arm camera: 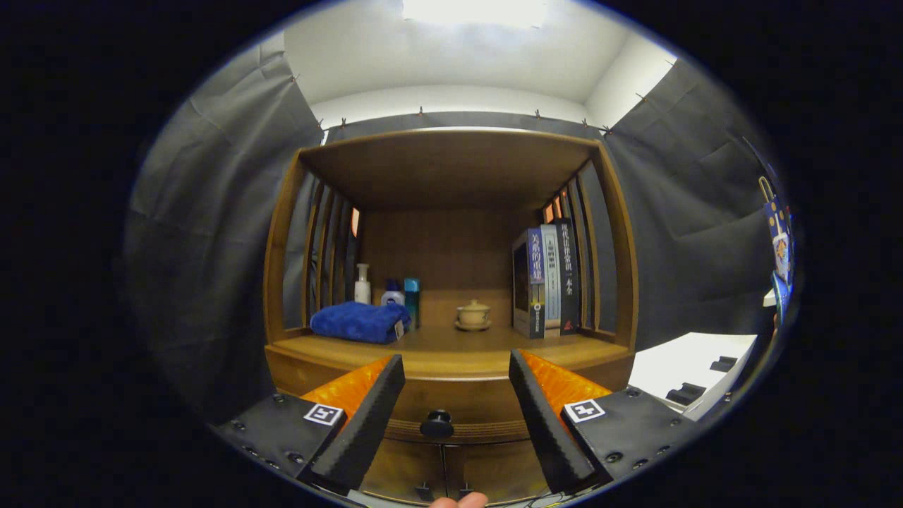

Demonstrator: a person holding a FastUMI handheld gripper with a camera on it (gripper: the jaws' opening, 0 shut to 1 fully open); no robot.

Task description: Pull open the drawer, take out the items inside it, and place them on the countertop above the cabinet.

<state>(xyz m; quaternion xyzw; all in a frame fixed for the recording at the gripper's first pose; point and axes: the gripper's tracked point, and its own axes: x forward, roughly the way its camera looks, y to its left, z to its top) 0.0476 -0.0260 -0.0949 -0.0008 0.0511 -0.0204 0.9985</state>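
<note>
My claw (448,395) is spread wide and holds nothing. Between its fingers, just ahead, sits the drawer (451,409), shut, its dark round knob (437,424) centred in the gap and untouched. Above the drawer, beyond my fingers, lies the table (451,353) of the cabinet (279,233). On it, ahead to the left, a folded blue towel (360,322) with three bottles (362,283) behind it; straight ahead a small lidded cup on a saucer (473,315); ahead to the right, upright books (547,281).
</note>
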